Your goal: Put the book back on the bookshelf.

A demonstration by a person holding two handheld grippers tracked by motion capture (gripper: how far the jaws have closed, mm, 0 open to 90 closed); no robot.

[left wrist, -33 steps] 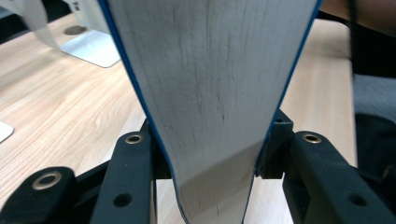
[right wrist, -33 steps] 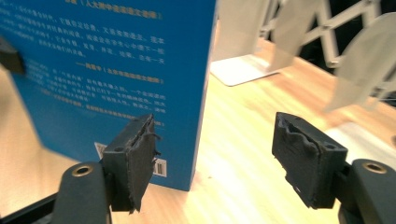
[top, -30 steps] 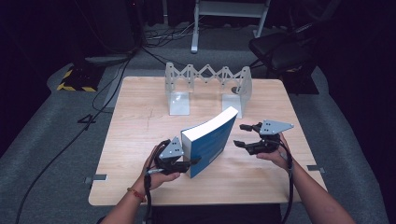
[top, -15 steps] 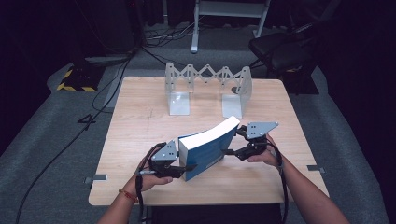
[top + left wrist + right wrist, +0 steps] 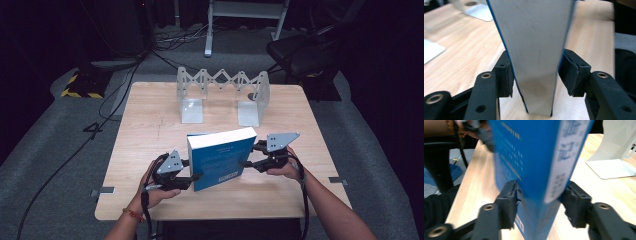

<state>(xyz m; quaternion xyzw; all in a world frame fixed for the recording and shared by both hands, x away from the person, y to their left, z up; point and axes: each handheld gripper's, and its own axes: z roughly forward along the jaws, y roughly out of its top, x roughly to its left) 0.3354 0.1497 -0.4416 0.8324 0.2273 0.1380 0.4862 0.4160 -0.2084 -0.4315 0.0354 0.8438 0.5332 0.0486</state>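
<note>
The blue book [image 5: 221, 159] is clamped upright by the left tool [image 5: 192, 176] and straddled by the right tool [image 5: 249, 155], so it could be tipped onto the worktop [image 5: 150, 125] if either grip is loosened.

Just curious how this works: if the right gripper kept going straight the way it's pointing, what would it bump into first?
The blue book: the right gripper already has the book's spine edge between its jaws. Past the book, roughly, waits the left gripper, though depth is unclear.
</note>
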